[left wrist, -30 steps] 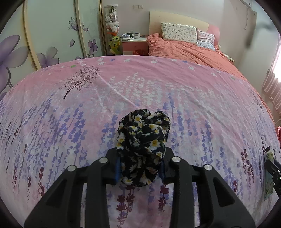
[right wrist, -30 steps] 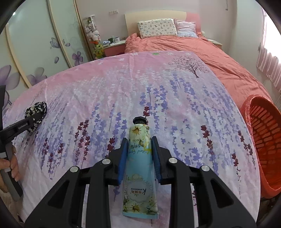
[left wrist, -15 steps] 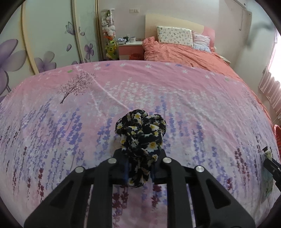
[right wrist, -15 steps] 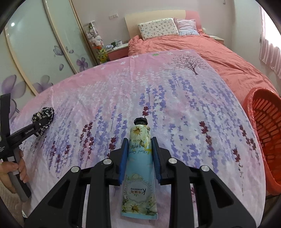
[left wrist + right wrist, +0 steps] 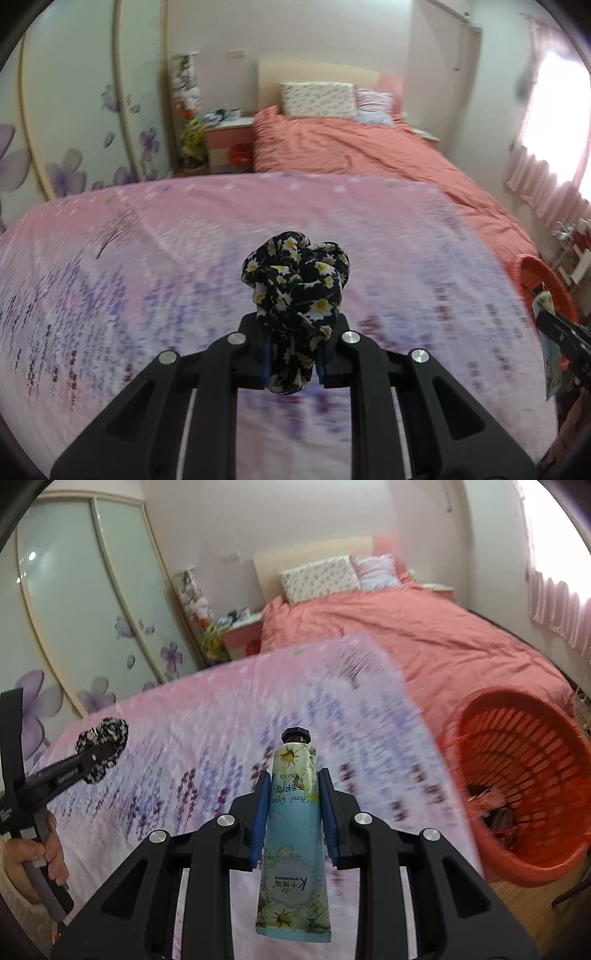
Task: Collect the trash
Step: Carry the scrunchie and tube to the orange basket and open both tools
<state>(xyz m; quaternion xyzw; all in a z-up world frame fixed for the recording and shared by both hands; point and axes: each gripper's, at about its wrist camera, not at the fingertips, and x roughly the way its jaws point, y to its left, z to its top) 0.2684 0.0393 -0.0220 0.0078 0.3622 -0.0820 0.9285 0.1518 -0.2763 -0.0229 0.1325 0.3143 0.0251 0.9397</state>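
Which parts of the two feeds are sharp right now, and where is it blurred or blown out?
Left wrist: scrunchie sharp, bedspread smeared, window blown out. Right wrist: hand cream tube sharp, bedspread streaked, orange basket soft.

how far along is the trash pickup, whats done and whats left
Done: some items already lie in the red basket. In hand: the left gripper is shut on the floral scrunchie, the right gripper on the hand cream tube, both lifted off the pink bedspread. Left: drop both into the basket. No other loose trash shows on the blurred spread.
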